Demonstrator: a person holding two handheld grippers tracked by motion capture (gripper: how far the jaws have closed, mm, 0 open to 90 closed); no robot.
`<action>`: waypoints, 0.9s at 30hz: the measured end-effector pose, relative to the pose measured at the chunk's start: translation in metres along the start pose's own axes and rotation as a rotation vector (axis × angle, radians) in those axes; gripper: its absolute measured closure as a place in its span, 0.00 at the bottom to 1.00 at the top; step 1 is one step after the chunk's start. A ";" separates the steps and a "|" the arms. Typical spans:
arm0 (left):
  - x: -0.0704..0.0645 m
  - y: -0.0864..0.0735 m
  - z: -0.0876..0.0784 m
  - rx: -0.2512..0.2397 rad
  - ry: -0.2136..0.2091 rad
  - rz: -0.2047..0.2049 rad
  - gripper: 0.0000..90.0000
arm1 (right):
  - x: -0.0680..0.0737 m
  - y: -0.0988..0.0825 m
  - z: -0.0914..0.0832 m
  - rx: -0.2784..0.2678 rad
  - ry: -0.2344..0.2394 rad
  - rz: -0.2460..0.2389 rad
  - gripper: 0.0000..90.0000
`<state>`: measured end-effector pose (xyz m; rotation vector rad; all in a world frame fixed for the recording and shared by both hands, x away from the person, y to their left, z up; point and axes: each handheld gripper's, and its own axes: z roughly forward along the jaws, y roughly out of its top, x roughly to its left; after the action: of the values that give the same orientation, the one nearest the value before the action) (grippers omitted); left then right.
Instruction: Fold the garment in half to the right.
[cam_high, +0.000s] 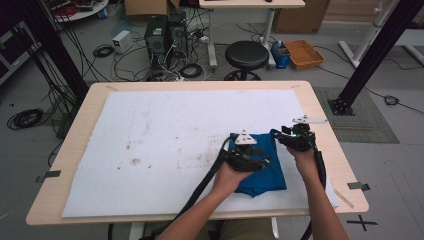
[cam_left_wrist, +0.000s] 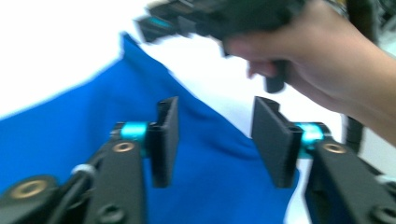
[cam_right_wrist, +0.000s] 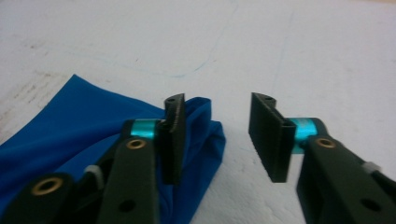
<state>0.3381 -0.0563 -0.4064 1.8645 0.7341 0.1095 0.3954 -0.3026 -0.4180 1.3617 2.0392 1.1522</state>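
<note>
Lying folded on white sheet at desk's near right part: blue cloth. Left claw above cloth, jaws apart, nothing pinched. Right claw at cloth's bunched right corner, jaws apart, one jaw over fabric, other over bare sheet; no grip.

In the high view the left gripper and its hand cover the middle of the blue cloth — the folds beneath can't be told. In the left gripper view the right gripper, above the cloth, is blurred and cut off by the top edge.
</note>
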 end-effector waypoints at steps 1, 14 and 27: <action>0.006 0.000 -0.010 -0.023 0.020 0.014 0.52 | 0.000 -0.001 -0.005 -0.016 -0.007 0.002 0.59; 0.077 -0.031 -0.122 -0.130 0.225 0.043 0.38 | 0.054 -0.051 -0.068 0.103 0.175 -0.243 0.92; 0.112 -0.073 -0.176 -0.142 0.323 -0.045 0.38 | 0.040 -0.071 -0.076 0.313 0.157 -0.145 0.81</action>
<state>0.3260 0.1637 -0.4256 1.7121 0.9625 0.4308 0.2847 -0.3092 -0.4301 1.2661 2.4699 0.9320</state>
